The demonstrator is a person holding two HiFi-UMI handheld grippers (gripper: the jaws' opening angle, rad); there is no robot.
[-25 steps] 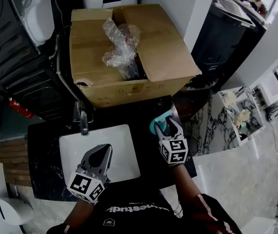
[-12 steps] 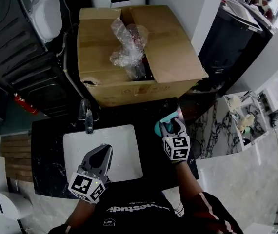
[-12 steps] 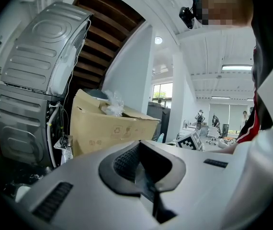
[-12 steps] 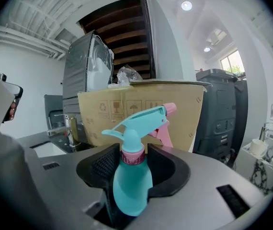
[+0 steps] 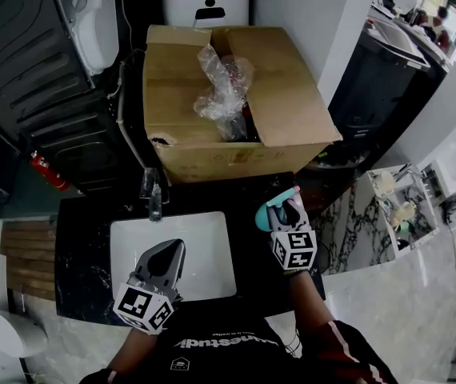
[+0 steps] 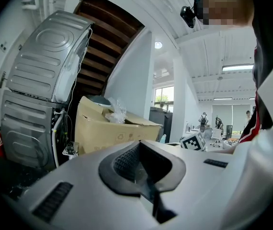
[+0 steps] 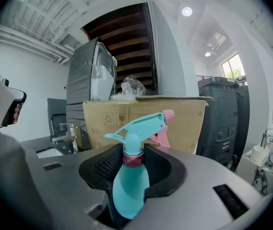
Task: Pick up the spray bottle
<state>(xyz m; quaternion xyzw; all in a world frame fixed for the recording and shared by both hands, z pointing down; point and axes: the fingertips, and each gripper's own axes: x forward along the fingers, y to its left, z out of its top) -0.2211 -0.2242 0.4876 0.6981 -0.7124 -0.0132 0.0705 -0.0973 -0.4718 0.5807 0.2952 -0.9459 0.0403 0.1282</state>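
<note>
A teal spray bottle [image 7: 129, 176] with a pink nozzle and a dark red collar stands upright between the jaws of my right gripper [image 7: 131, 174]. The jaws have just been closing and their black pads now press on its neck and body. In the head view the right gripper [image 5: 286, 208] holds the spray bottle [image 5: 274, 209] over the black counter [image 5: 84, 246], right of the sink [image 5: 208, 250]. My left gripper [image 5: 166, 252] hovers over the sink's front edge with its jaws together and nothing in them. In its own view the left gripper [image 6: 143, 176] shows only its closed pads.
A large open cardboard box [image 5: 280, 110] with a crumpled plastic bag [image 5: 224, 86] stands just behind the counter. A chrome faucet [image 5: 153, 192] rises at the sink's back left. Dark appliances [image 5: 52, 94] and a red extinguisher [image 5: 44, 170] stand at the left. A marble-patterned surface [image 5: 344, 214] lies to the right.
The right gripper's jaws have drawn in onto the spray bottle and it has come up a little with the bottle. The left gripper has barely shifted over the sink.
</note>
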